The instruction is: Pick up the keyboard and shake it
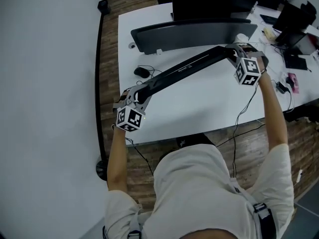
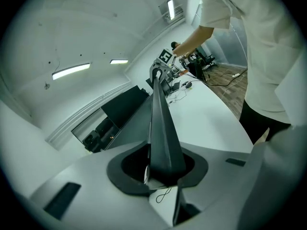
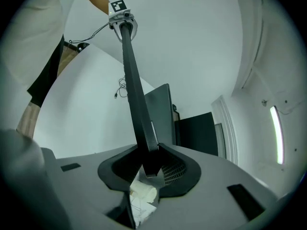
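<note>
worktop [image 1: 199, 103]: white, takes up most of the head view.
monitor [image 1: 194, 34]: dark, curved, at 12 o'clock on the worktop.
keyboard [image 1: 184, 68]: black, held up over the worktop just in front of the monitor and looks clear of the surface. For the shake, keep both ends pinched hard, move them together in short strokes, and stay off the monitor. Long axis runs 8 o'clock to 2 o'clock in the head view, turned on edge.
left claw [image 1: 137, 97]: about half closed, clamped on the 8 o'clock end.
right claw [image 1: 234, 51]: about half closed, clamped on the 2 o'clock end.
mouse [image 1: 141, 72]: on the worktop, near the left claw at its 12 o'clock.
</note>
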A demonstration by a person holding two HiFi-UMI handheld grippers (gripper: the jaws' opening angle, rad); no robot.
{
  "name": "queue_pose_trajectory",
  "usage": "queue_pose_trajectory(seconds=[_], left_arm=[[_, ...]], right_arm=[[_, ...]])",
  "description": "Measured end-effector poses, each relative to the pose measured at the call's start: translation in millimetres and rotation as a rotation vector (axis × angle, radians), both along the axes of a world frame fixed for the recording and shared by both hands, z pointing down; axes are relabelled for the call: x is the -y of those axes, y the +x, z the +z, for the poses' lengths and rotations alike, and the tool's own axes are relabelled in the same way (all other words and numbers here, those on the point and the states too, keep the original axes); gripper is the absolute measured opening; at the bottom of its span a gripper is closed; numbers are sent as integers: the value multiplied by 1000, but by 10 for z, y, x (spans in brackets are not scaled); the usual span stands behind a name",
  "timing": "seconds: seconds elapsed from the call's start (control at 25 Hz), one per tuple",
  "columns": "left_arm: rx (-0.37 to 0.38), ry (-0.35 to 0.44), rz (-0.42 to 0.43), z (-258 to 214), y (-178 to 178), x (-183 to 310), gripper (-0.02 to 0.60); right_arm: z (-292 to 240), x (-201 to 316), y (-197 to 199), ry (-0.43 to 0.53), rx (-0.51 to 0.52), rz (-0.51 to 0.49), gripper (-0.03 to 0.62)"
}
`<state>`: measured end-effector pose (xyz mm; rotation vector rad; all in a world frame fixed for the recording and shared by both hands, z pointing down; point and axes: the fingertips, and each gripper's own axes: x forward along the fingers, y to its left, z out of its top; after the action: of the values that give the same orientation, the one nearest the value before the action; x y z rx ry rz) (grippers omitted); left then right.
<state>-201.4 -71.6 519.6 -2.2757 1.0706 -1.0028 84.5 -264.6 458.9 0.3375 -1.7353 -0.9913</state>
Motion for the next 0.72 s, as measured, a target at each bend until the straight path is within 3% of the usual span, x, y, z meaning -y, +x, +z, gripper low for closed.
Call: queue_pose_trajectory(seconds=[0.16, 0.44, 0.6, 0.72], left_arm=[[-25, -10, -78, 126, -162, 38, 97], [-70, 52, -163, 26, -343, 280, 103], [-4, 111, -151, -181, -388, 477, 106], [73, 156, -116, -385, -390, 615, 107]], right_arm=[[-253, -59, -163, 106, -31, -33, 133], [-717, -219, -212, 315, -41, -41, 133], [-856, -311, -90, 453, -23, -8, 129], [-808, -386, 68, 486, 20, 33, 126]])
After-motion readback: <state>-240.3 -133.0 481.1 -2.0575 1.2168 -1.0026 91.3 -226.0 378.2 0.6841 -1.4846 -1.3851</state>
